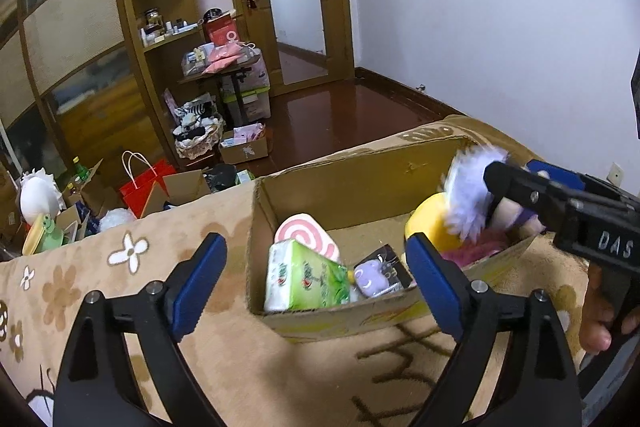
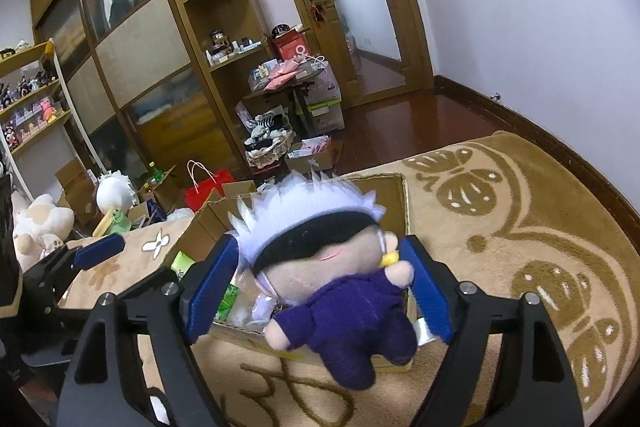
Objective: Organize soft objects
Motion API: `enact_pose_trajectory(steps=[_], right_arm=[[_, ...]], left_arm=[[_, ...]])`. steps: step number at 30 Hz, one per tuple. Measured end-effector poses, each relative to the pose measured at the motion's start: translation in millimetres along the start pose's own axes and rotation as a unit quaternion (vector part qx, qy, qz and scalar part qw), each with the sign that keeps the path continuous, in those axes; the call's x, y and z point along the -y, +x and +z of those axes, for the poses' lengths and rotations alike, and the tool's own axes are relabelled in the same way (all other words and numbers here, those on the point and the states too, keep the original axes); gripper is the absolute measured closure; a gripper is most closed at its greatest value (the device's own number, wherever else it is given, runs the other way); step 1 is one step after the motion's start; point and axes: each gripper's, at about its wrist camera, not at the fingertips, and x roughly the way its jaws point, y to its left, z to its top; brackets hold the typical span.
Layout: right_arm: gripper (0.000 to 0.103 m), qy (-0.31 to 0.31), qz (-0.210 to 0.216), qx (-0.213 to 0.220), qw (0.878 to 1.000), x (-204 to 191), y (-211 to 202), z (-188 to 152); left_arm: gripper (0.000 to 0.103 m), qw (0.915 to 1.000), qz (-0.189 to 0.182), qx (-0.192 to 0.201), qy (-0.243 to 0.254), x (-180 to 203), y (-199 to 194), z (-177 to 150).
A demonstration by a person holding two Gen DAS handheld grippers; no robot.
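On my left, I am holding the left gripper (image 1: 316, 279) low over the near edge of the cardboard box (image 1: 340, 175), its blue pads spread wide with nothing between them. The box is sitting on the flower-patterned blanket (image 1: 132, 267). Moving right across its inside, I am looking at a green tissue pack (image 1: 306, 277) standing against the near wall, a pink swirl cushion (image 1: 308, 233) behind it, a small lilac toy (image 1: 370, 277) on a dark card, then something yellow (image 1: 426, 227) and a patch of pink fluff (image 1: 480, 251) at the right end.

Further right, I am carrying the plush doll (image 2: 328, 267) in the right gripper (image 2: 320, 283), over the box's right end. The pads are pressing in on it from both sides, one near the white spiky hair, the other by the raised hand, and the purple body and legs are dangling toward the camera, past the near wall.

To place it well, I judge I should be pushing the right gripper forward until the legs clear the rim, lowering until the doll is resting on the soft pile, and only then spreading the pads. Releasing early could be leaving it draped over the edge. The left gripper looks free to steady the box if it slides on the blanket.
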Motion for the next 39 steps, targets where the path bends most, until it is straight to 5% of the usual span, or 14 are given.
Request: enact_pose_trajectory(steps=[10, 30, 39], right_arm=[[0.0, 0.003, -0.011, 0.015, 1.0, -1, -29, 7], [0.0, -0.051, -0.063, 0.058, 0.995, -23, -135, -3], [0.0, -0.059, -0.079, 0.062, 0.993, -27, -156, -16]], left_arm=[[0.007, 0.9991, 0.018, 0.005, -0.037, -22, -33, -10], [0.004, 0.9962, 0.047, 0.055, -0.048, -33, -134, -35], [0.004, 0.9956, 0.051, 0.06, -0.051, -31, -150, -41]])
